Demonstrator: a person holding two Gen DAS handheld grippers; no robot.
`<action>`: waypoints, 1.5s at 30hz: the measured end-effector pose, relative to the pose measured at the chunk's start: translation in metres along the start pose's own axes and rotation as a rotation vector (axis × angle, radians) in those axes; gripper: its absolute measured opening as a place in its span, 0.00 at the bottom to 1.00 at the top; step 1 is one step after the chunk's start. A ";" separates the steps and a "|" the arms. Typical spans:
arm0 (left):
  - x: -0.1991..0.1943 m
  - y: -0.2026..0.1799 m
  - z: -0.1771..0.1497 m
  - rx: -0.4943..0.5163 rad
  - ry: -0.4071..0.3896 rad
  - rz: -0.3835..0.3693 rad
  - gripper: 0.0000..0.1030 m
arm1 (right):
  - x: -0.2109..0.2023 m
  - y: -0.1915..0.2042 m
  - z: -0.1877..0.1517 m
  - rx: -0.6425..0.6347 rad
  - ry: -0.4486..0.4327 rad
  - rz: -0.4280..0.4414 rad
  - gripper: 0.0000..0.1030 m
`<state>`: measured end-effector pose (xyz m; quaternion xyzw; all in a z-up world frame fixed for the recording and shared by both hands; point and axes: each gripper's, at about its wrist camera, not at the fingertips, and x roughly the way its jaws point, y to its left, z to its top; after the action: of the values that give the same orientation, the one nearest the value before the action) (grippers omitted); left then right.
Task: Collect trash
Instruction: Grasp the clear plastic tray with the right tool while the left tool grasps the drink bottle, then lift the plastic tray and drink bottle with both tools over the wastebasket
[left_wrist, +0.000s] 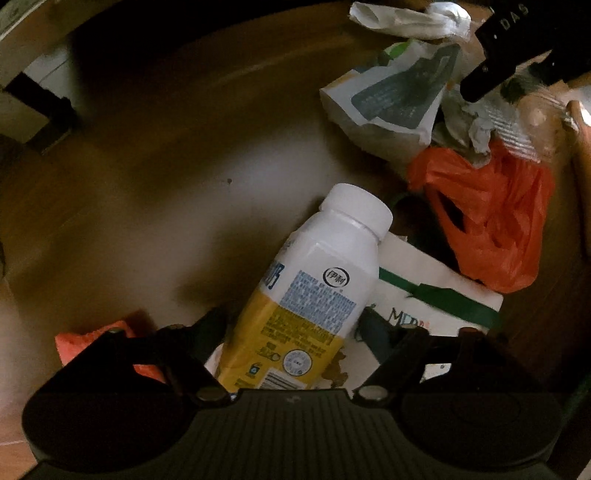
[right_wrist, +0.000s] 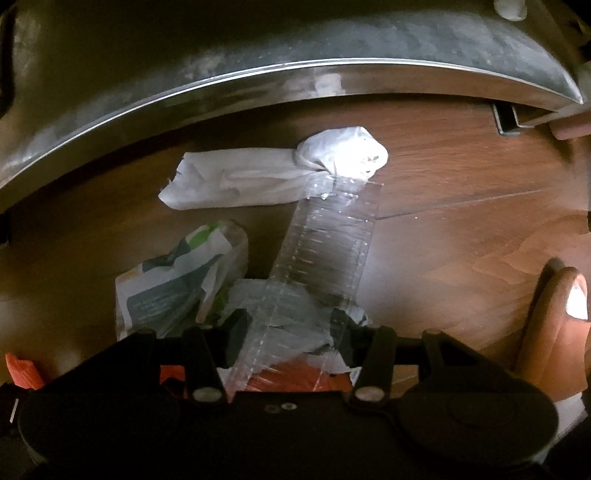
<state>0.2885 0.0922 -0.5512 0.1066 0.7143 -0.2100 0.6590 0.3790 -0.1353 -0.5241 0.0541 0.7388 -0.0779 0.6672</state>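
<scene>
Trash lies heaped on the wooden floor (right_wrist: 461, 177): left gripper (left_wrist: 295, 328) clenched on a white-and-yellow bottle (left_wrist: 314, 280), right gripper (right_wrist: 286, 332) clenched on a clear plastic tray (right_wrist: 325, 251), both apparently gripped for carrying off.

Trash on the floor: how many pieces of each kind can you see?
Bottles: 2, a white and yellow plastic milk bottle and a clear ribbed plastic bottle.
Plastic bags: 2, an orange plastic bag and a white and green printed bag.
Tissues: 1, a white twisted tissue.
Paper: 1, a white sheet with green stripe.
Total: 6.
</scene>
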 end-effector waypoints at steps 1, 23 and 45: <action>0.000 0.001 0.000 -0.004 -0.003 -0.001 0.76 | 0.002 0.000 -0.002 -0.005 -0.007 0.002 0.48; -0.034 0.031 -0.007 -0.210 0.003 -0.062 0.52 | -0.046 -0.034 -0.033 -0.065 -0.072 0.044 0.42; -0.223 -0.013 -0.036 -0.219 -0.140 0.090 0.49 | -0.244 -0.071 -0.125 -0.205 -0.261 0.221 0.42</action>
<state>0.2745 0.1242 -0.3273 0.0513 0.6798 -0.1078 0.7236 0.2696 -0.1753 -0.2659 0.0563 0.6396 0.0652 0.7639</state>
